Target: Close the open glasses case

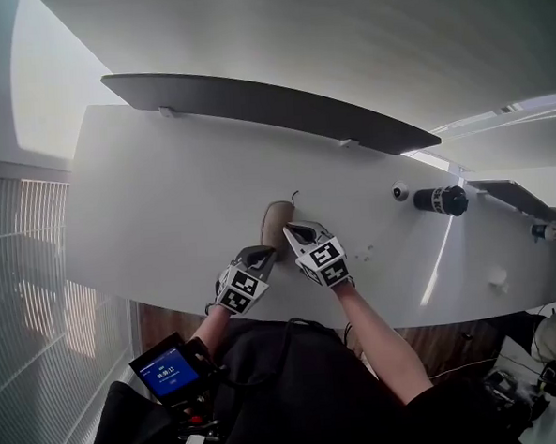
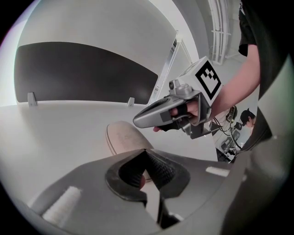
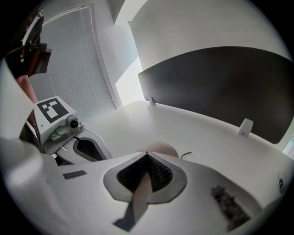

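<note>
A tan glasses case (image 1: 276,221) lies on the white table (image 1: 164,204), its lid down as far as I can tell. In the left gripper view the case (image 2: 121,137) sits just beyond my jaws, a seam running round its edge. My left gripper (image 1: 264,255) is shut, its tips at the case's near left end (image 2: 146,150). My right gripper (image 1: 294,228) is shut too, tips over the case's near end, and tan shows through the slit between its fingers (image 3: 147,154). The right gripper (image 2: 138,122) hovers above the case in the left gripper view.
A dark partition panel (image 1: 271,104) runs along the table's far edge. A black cylinder (image 1: 441,200) and a small round object (image 1: 400,191) sit to the right. A thin dark wire (image 1: 295,196) lies by the case's far end. Window blinds (image 1: 28,279) stand at the left.
</note>
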Motion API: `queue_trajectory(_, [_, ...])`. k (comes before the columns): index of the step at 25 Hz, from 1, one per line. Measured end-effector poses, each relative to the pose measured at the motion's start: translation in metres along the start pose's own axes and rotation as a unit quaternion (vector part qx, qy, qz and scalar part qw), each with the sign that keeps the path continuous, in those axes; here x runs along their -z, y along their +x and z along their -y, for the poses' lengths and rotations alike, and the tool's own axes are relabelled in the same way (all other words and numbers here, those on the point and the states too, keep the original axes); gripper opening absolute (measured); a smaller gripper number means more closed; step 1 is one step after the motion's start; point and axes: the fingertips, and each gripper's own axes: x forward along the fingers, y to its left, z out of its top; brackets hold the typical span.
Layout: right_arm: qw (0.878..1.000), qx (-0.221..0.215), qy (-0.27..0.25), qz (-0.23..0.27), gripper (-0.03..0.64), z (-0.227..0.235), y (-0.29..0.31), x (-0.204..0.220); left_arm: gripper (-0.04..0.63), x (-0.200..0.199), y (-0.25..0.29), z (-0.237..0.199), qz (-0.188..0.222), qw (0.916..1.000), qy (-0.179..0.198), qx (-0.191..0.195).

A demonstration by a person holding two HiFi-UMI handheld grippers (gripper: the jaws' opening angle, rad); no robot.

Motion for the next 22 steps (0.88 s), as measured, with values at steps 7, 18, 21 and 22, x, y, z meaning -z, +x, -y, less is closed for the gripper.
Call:
queue_trajectory(7, [0.999,-0.012,-0.040,-0.017,-0.002,-0.011,0.006,0.004,0.008,-0.001,0.000,-0.001,0.000,1.0000,0.003,-0.001])
queue_trajectory(18, [1.000,-0.019,-0.020,0.003,-0.002,-0.010,0.006,0.006,0.008,-0.008,-0.003,-0.001,0.006,0.9999,0.001,0.010])
queue_trajectory(21, [1.000,-0.017,-0.020,0.006,-0.002,-0.010,0.006,0.006,0.008,-0.008,-0.003,-0.001,0.006,0.9999,-0.006,0.014])
queue_trajectory(22, [1.000,-0.015,-0.022,0.005,-0.002,-0.010,0.007,0.006,0.008,-0.008,-0.003,-0.002,0.006,0.9999,-0.007,0.014])
